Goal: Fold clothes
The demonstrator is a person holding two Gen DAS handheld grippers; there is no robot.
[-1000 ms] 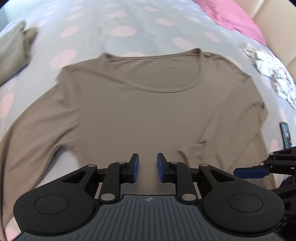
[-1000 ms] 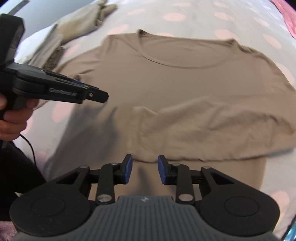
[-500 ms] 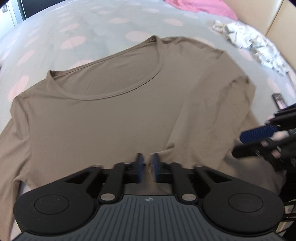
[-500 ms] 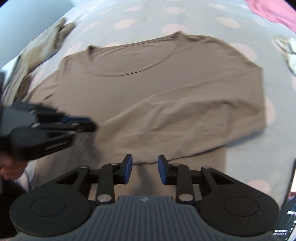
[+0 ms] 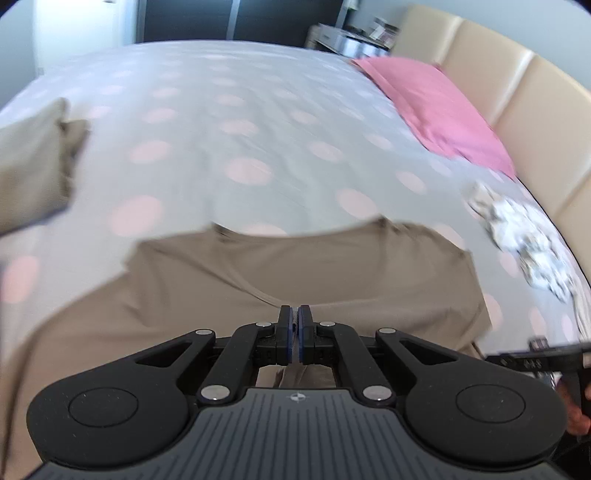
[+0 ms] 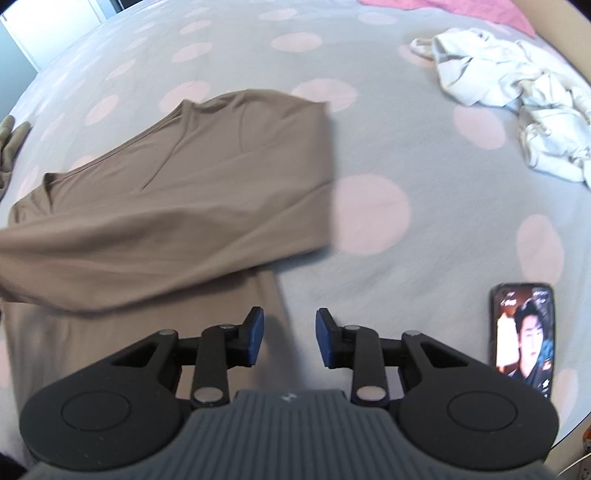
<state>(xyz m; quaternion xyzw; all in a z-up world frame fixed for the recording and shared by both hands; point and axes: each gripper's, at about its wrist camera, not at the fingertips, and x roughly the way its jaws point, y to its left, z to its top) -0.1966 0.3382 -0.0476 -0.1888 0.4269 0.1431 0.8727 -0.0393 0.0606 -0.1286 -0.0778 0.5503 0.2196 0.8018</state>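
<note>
The left gripper (image 5: 294, 334), open a second ago, has now closed on the brown shirt (image 5: 332, 273). The right gripper (image 6: 289, 338) has swung over past the shirt's edge, jaws still apart.

I see a bed (image 5: 258, 122) covered by a grey sheet with pale pink dots. At its far right corner lies a pink pillow (image 5: 436, 107), set against a cream padded headboard (image 5: 517, 92). A phone (image 6: 522, 338) lies face up on the sheet at the right of my right view, its screen lit. Beyond the foot of the bed I make out a dark doorway (image 5: 236, 18) and a cluttered shelf (image 5: 354, 33), too blurred to read.
</note>
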